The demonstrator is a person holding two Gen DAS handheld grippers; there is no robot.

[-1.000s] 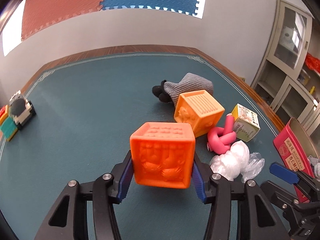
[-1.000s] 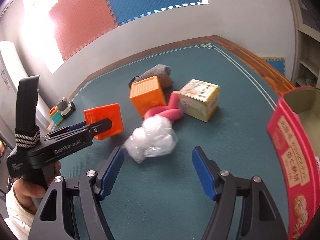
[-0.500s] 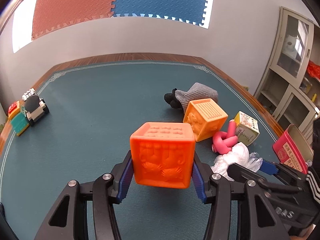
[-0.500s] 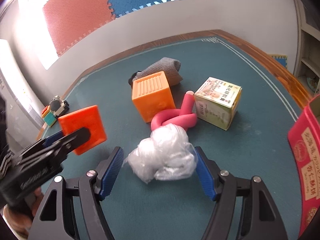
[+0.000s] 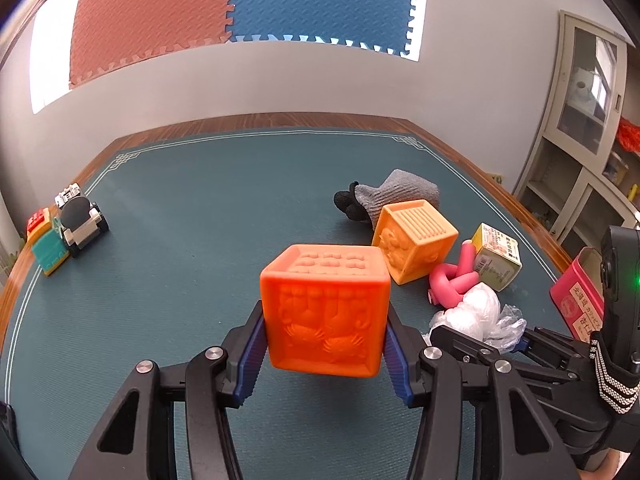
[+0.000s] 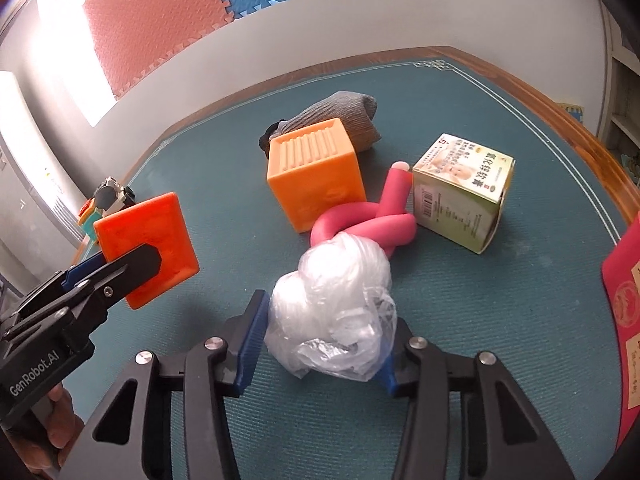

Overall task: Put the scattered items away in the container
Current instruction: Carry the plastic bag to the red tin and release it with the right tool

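The left gripper (image 5: 325,344) clamps an orange cube (image 5: 326,308) clear of the surface (image 5: 200,208), ready for carrying; the right gripper's (image 6: 326,344) fingers (image 6: 250,336) squeeze a plastic bag (image 6: 336,308). The red container (image 5: 576,304) waits far right.

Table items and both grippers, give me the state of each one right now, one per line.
Left gripper: shut on the orange-red cube, held off the table.
Right gripper: fingers on both sides of the plastic bag wad, which rests on the table.
Light orange cube: resting on the table, ribbed face up.
Pink foam tube: knotted.
Carton box: closed.
Grey sock: bundled.
Red container: open.
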